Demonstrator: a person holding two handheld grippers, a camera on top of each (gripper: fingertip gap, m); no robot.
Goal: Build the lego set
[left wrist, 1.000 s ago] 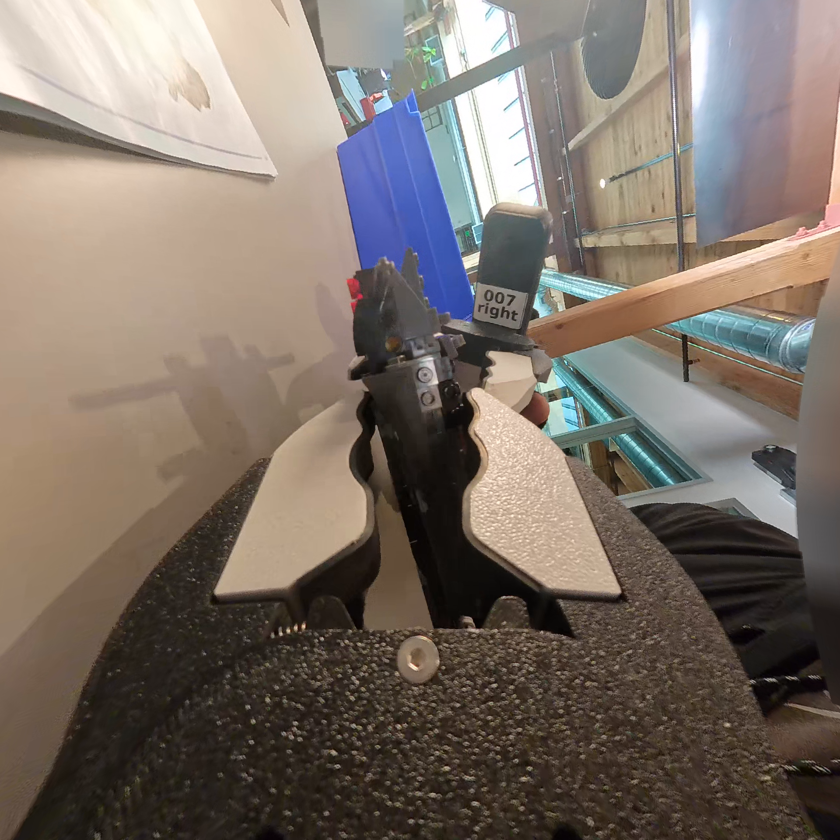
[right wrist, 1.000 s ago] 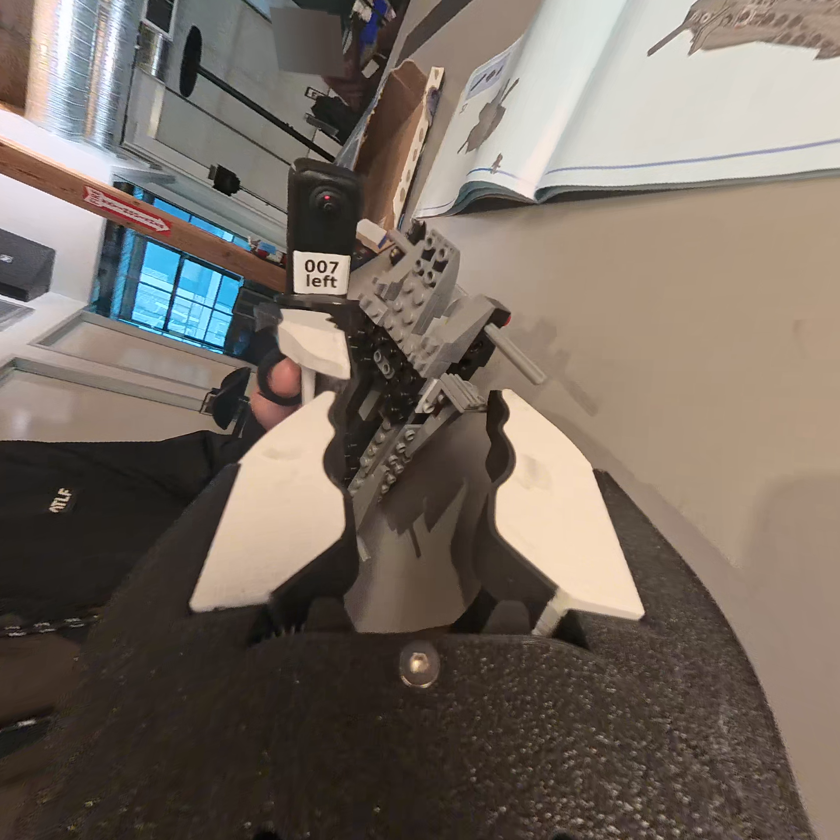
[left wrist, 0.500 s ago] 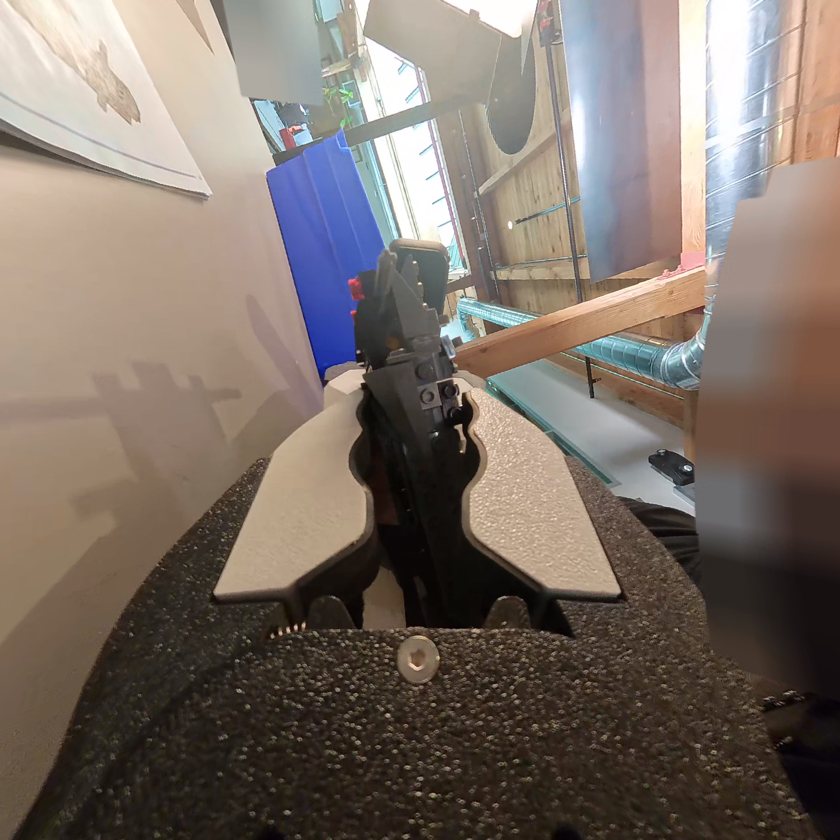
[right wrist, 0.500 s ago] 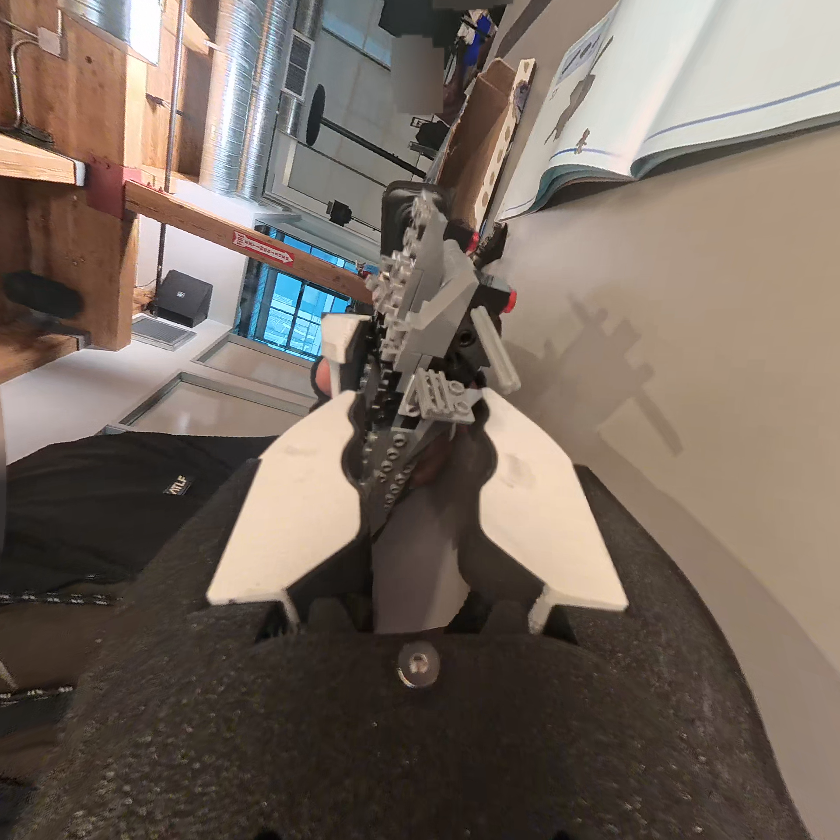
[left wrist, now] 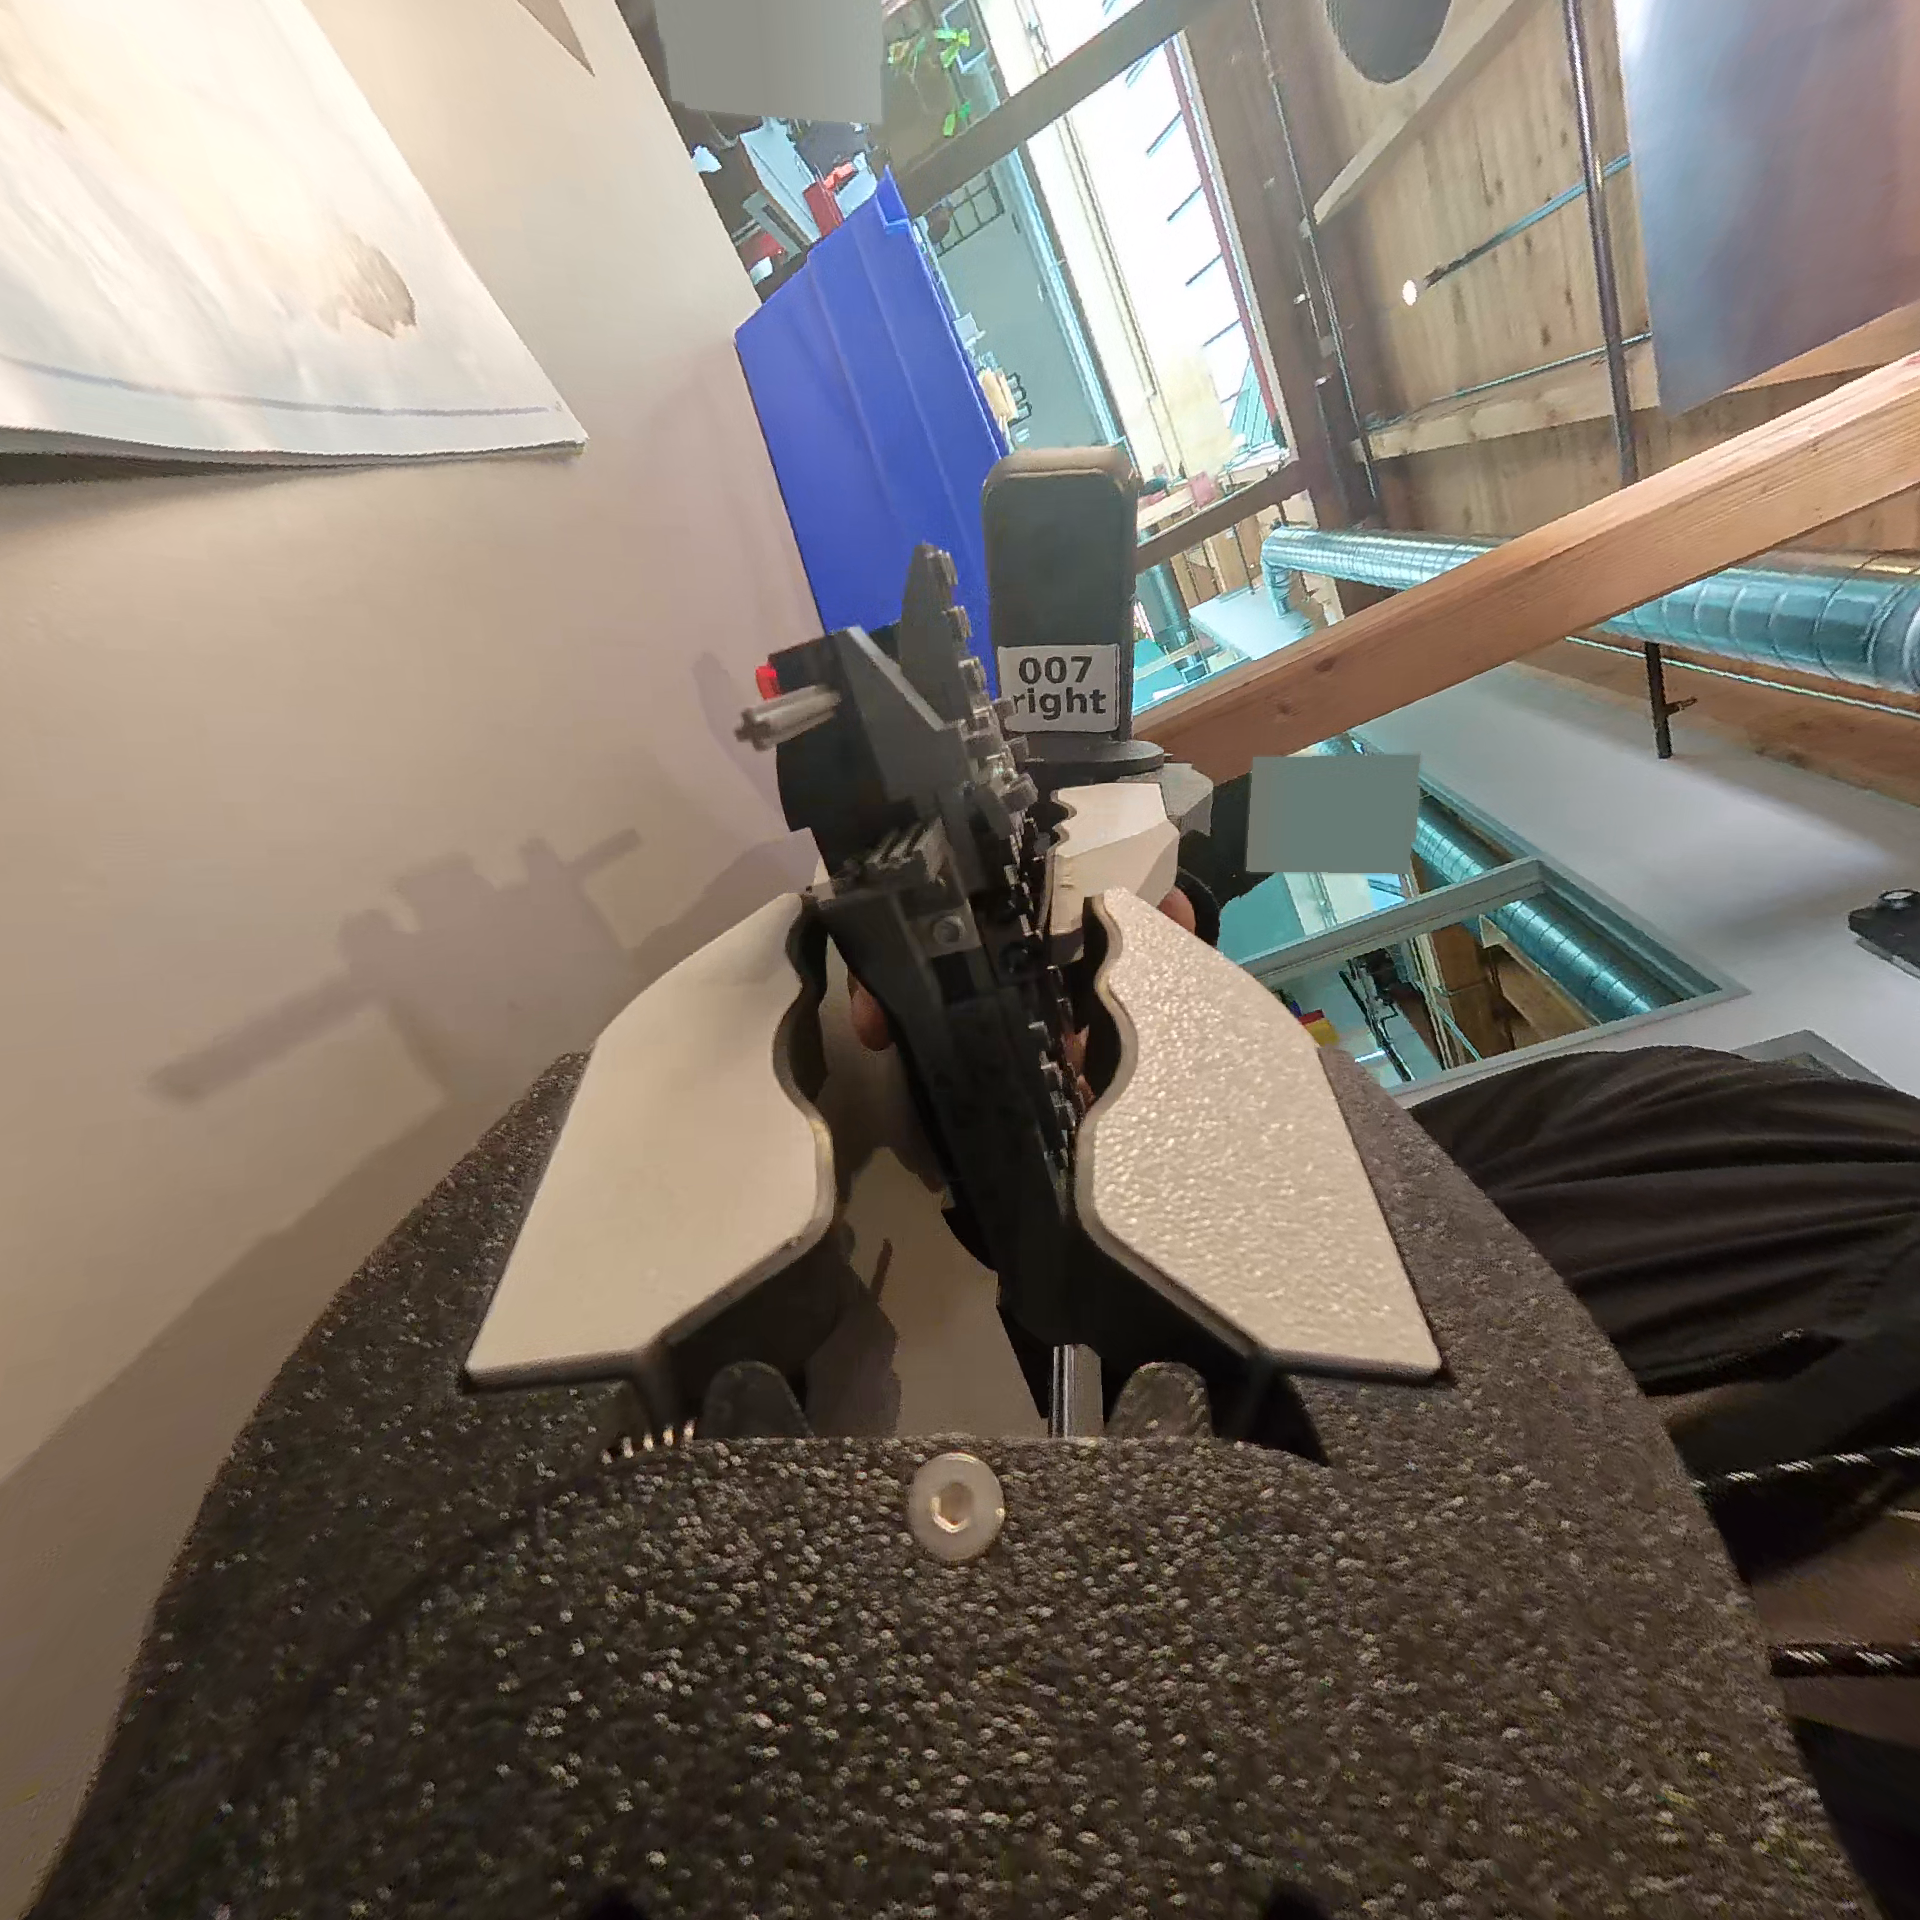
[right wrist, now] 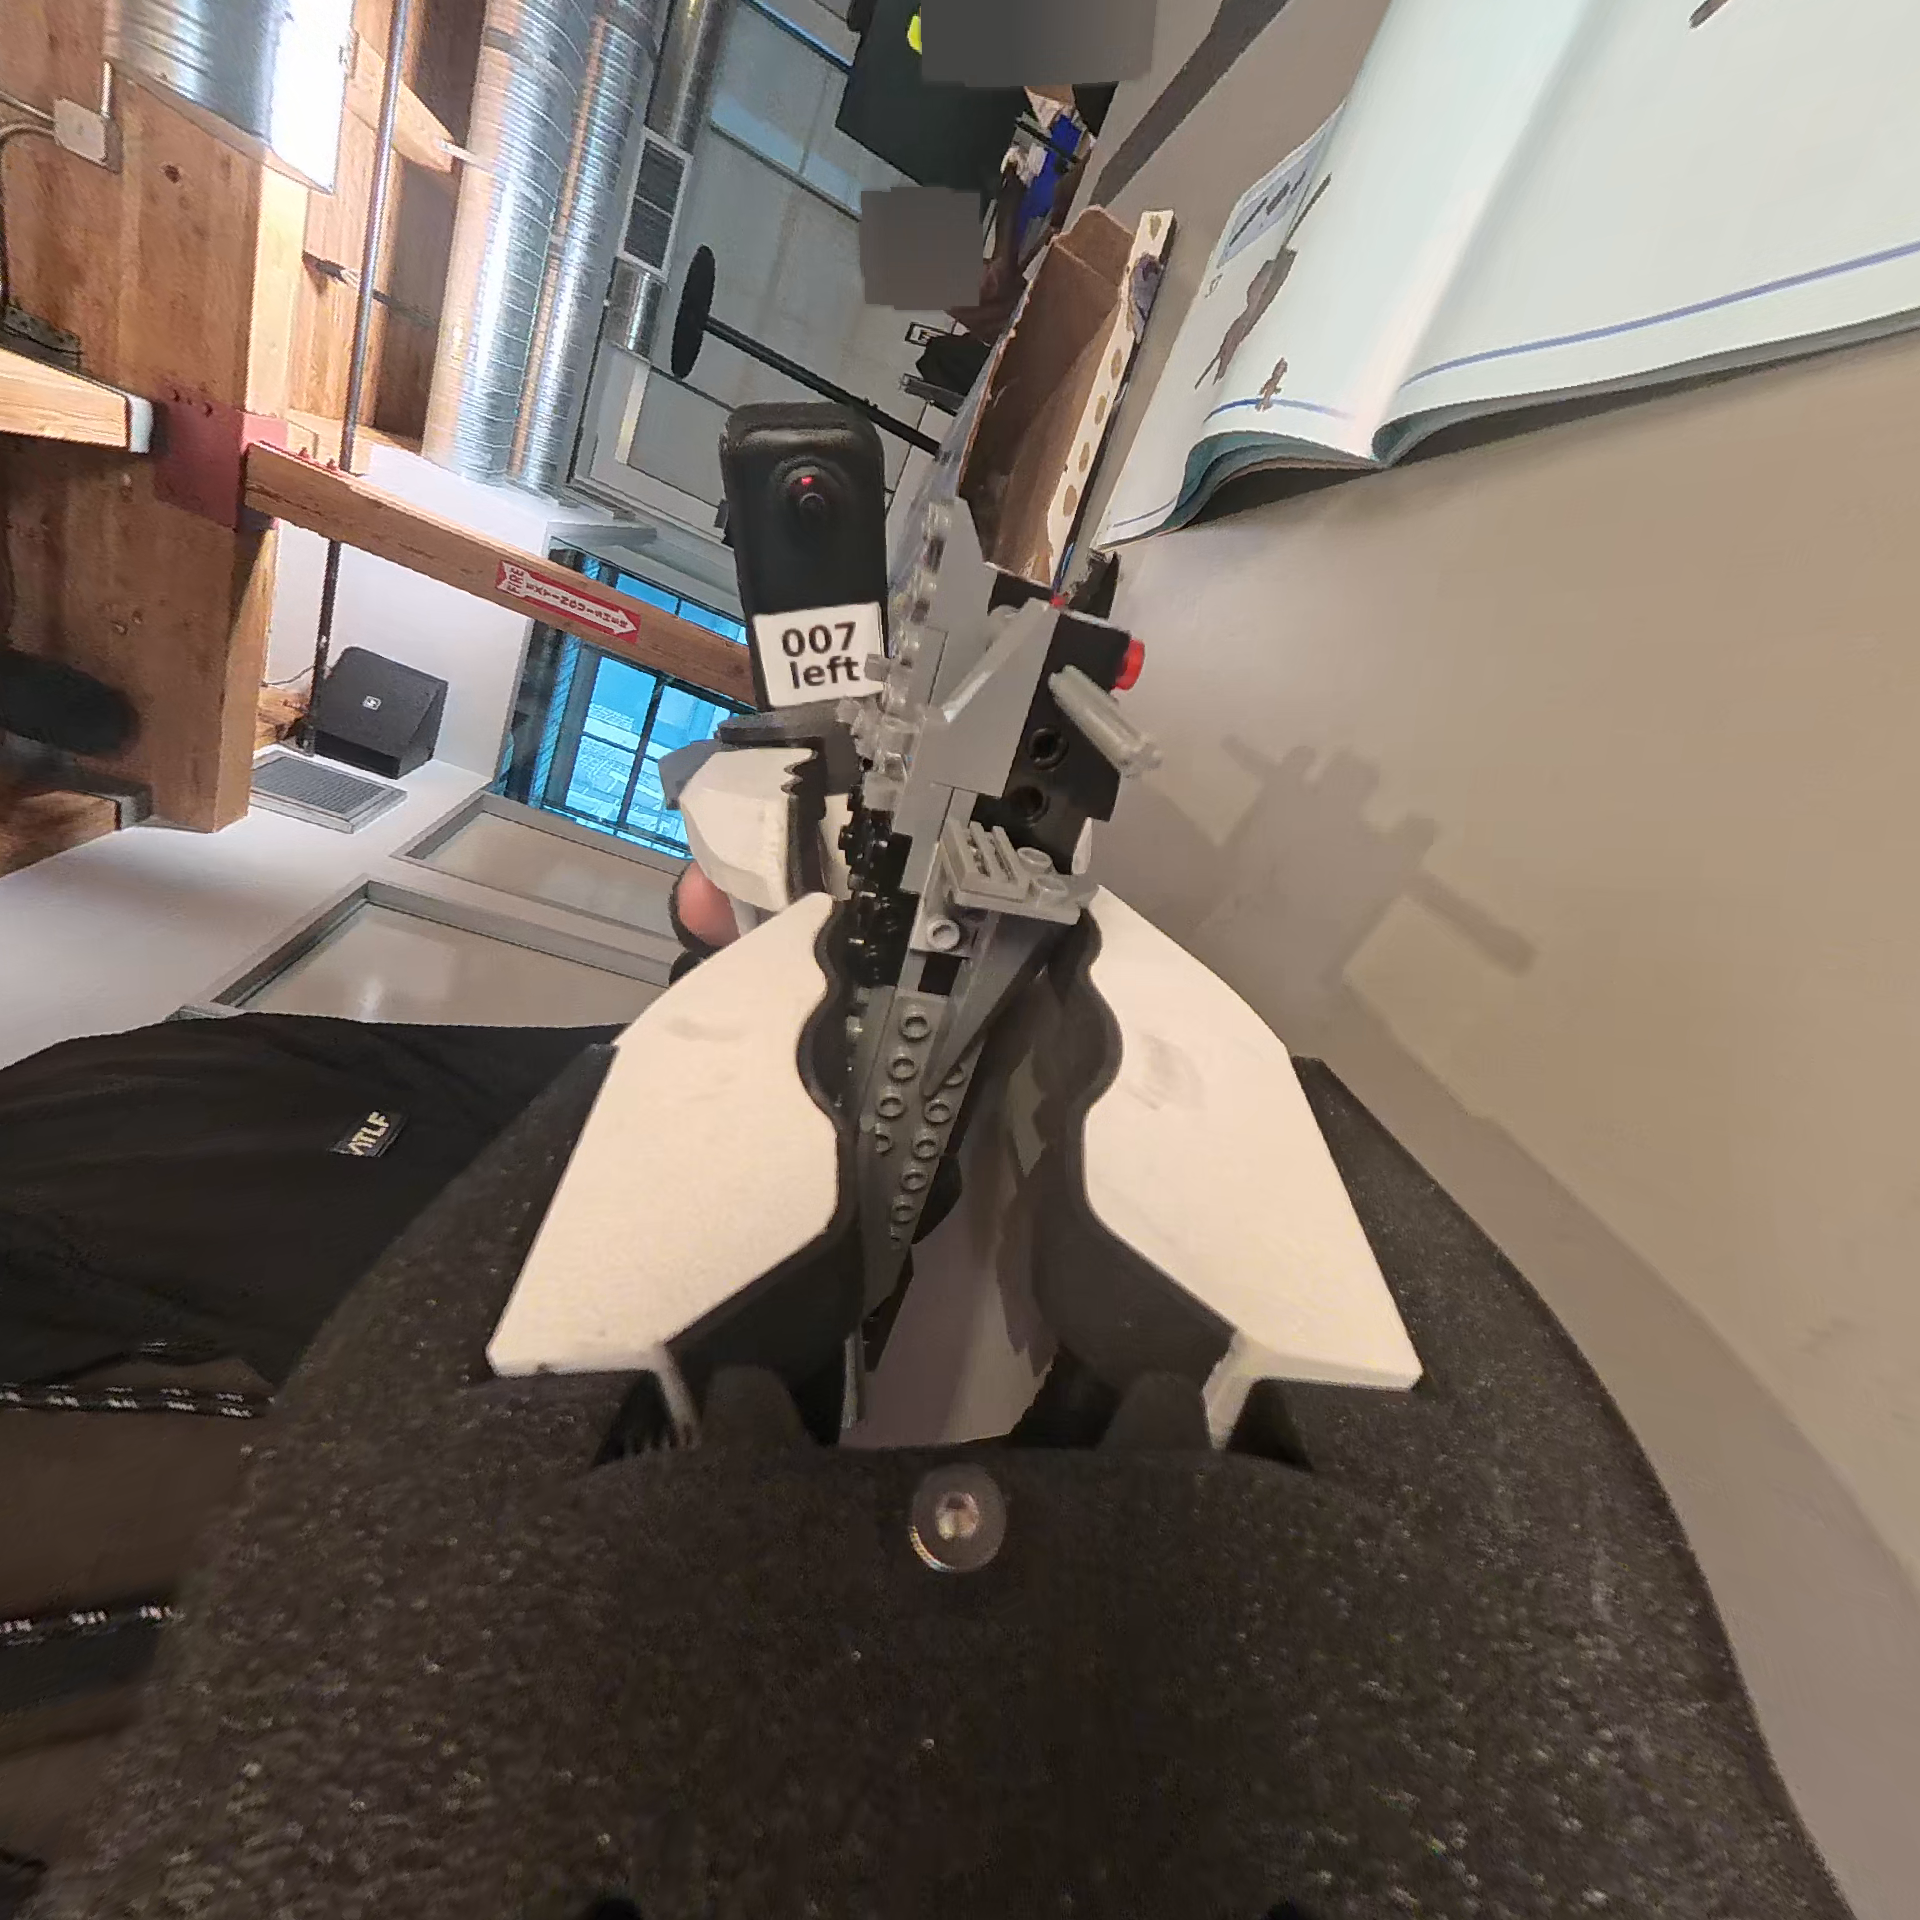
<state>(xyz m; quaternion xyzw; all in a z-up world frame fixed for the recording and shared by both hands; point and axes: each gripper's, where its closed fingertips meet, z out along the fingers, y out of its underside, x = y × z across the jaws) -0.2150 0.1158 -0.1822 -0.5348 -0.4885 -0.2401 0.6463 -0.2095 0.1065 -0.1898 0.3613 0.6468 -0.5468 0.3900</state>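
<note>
A grey and black brick model (left wrist: 914, 790) with a red stud and a grey pin is held in the air beside the beige table (left wrist: 312, 831). My left gripper (left wrist: 945, 935) is open around one end of the model, with a gap showing at its left pad. My right gripper (right wrist: 961, 925) is shut on the model (right wrist: 977, 748) from the opposite end, with both pads on the grey plates. The right gripper's white finger (left wrist: 1112, 842) shows in the left wrist view, lying against the model's studded side. The left gripper's finger (right wrist: 738, 821) shows in the right wrist view.
An open instruction booklet (left wrist: 208, 260) lies on the table and also shows in the right wrist view (right wrist: 1558, 208). A blue bin (left wrist: 862, 416) and a cardboard box (right wrist: 1049, 395) stand farther along the table. A person's black clothing (right wrist: 260, 1143) is close behind the grippers.
My right gripper's jaws have closed onto the model. My left gripper's jaws have widened and no longer clamp it. Both views have tilted a little.
</note>
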